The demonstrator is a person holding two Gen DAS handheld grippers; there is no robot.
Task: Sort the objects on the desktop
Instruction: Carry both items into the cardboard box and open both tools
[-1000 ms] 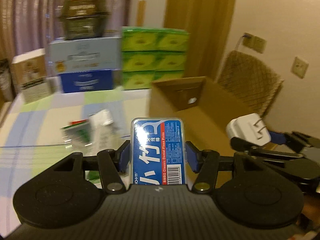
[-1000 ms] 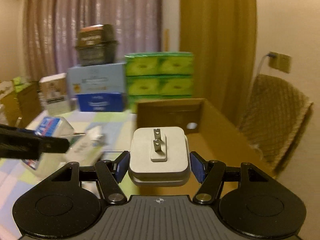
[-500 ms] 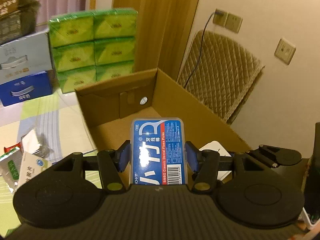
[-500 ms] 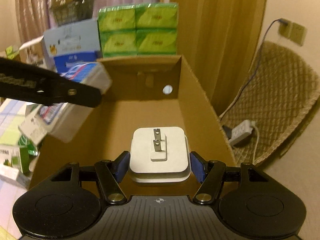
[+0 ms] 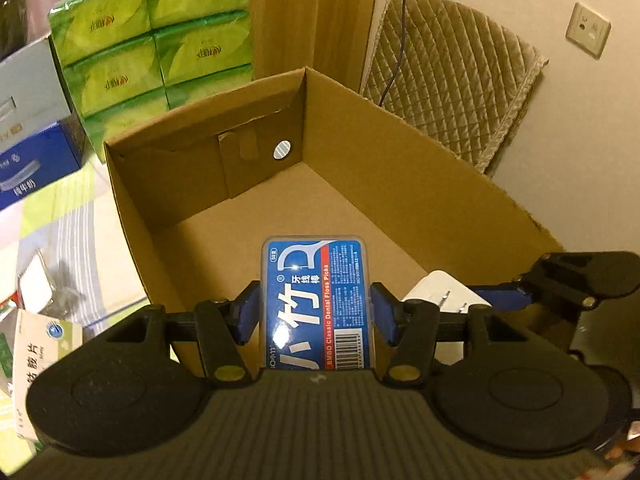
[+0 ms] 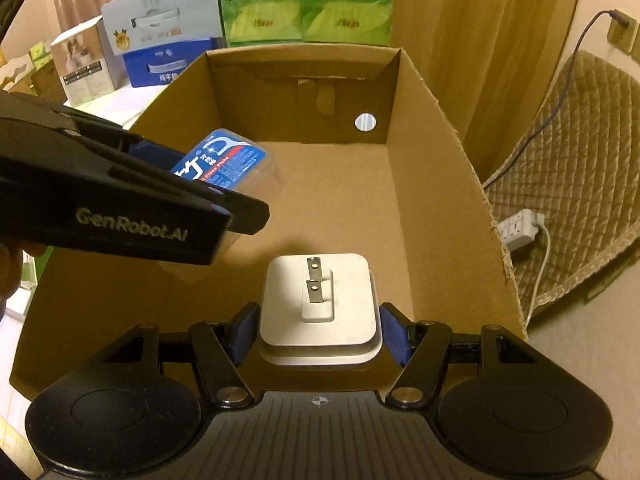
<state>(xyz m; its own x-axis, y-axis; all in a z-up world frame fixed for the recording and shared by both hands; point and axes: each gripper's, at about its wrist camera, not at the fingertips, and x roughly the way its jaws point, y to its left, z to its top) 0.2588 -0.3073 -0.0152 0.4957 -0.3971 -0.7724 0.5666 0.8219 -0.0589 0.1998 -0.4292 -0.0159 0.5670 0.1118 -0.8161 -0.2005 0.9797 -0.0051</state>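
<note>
My left gripper [image 5: 316, 312] grips the blue floss-pick case [image 5: 318, 300] by its sides, held over the open cardboard box [image 6: 436, 184], toward the box's left wall; my right gripper [image 6: 318, 324] clamps the white plug adapter [image 6: 318, 308], prongs up, above the box's near floor; green tissue packs [image 6: 304, 0] stand behind the box.

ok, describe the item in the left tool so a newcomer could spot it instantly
Find the open cardboard box. Two tools hang over it; the left tool grips a clear flat case with a blue dental floss picks label. The other item there, a plain white plug adapter, has metal prongs.
</note>
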